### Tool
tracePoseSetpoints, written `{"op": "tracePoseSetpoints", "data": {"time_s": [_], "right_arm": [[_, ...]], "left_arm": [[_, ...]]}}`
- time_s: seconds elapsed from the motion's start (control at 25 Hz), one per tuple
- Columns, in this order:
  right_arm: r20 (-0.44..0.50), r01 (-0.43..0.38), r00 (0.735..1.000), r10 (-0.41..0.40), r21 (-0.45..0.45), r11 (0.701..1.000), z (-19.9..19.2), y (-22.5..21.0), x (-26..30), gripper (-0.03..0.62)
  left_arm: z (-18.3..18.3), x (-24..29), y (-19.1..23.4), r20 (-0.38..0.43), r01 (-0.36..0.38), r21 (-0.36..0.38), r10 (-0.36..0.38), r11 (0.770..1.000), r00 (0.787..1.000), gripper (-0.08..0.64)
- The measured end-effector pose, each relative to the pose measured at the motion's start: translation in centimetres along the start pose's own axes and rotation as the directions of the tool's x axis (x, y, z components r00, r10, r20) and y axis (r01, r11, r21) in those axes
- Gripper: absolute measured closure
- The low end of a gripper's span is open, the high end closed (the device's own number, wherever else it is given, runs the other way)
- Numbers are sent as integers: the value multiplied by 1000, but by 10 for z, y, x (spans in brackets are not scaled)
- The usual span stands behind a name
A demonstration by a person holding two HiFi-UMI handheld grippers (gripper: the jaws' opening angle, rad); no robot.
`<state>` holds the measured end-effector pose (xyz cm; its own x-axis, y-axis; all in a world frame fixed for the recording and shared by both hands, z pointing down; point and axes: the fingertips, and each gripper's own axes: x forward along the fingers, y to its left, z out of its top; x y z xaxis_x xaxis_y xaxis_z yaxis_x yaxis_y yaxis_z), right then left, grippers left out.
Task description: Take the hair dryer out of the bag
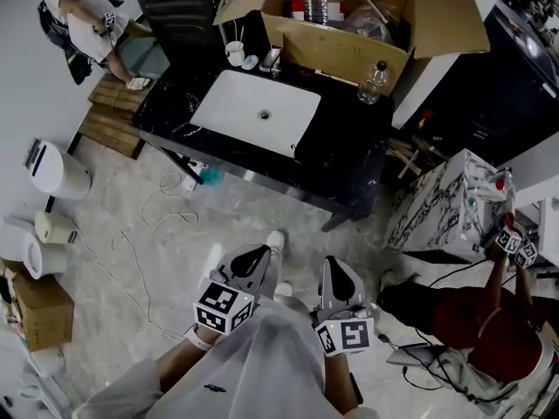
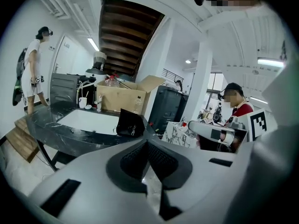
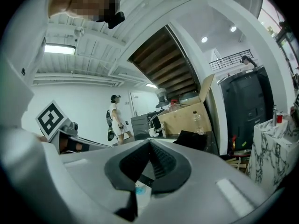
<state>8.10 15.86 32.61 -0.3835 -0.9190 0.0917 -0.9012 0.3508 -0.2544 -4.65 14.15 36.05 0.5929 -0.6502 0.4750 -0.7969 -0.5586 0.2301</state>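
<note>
Our white left gripper [image 1: 247,262] and right gripper [image 1: 339,279] are pinched together and empty, since the boxy black bag [image 2: 130,123] is off at 12 o'clock.

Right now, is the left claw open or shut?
Shut: the left claw has its jaw tips pressed together, with nothing between them.

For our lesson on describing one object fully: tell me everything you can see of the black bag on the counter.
The black bag looks soft and matte, its top a slanted edge. It stands on the black marble counter, at the white sink's right end. A small pale detail shows on its front. Nothing else touches it; its contents are hidden.
</note>
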Motion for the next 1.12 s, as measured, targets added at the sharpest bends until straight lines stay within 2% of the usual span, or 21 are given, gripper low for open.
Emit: {"op": "tracePoseSetpoints", "data": {"time_s": [0.24, 0.64, 0.92, 1.12], "right_arm": [[-12, 15, 1000, -15, -7, 1000, 11, -31, 54, 583], [11, 78, 997, -77, -51, 996, 48, -66, 143, 583], [35, 141, 990, -139, -78, 987, 56, -92, 188, 583], [-6, 159, 987, -159, -66, 985, 46, -111, 201, 583]], "left_arm": [[33, 54, 19, -9, 40, 2, -40, 999, 999, 552], [96, 136, 57, -12, 157, 33, -157, 987, 988, 552], [112, 177, 86, -27, 203, 65, -202, 977, 979, 552], [109, 188, 90, -60, 219, 65, -215, 974, 975, 552]]}}
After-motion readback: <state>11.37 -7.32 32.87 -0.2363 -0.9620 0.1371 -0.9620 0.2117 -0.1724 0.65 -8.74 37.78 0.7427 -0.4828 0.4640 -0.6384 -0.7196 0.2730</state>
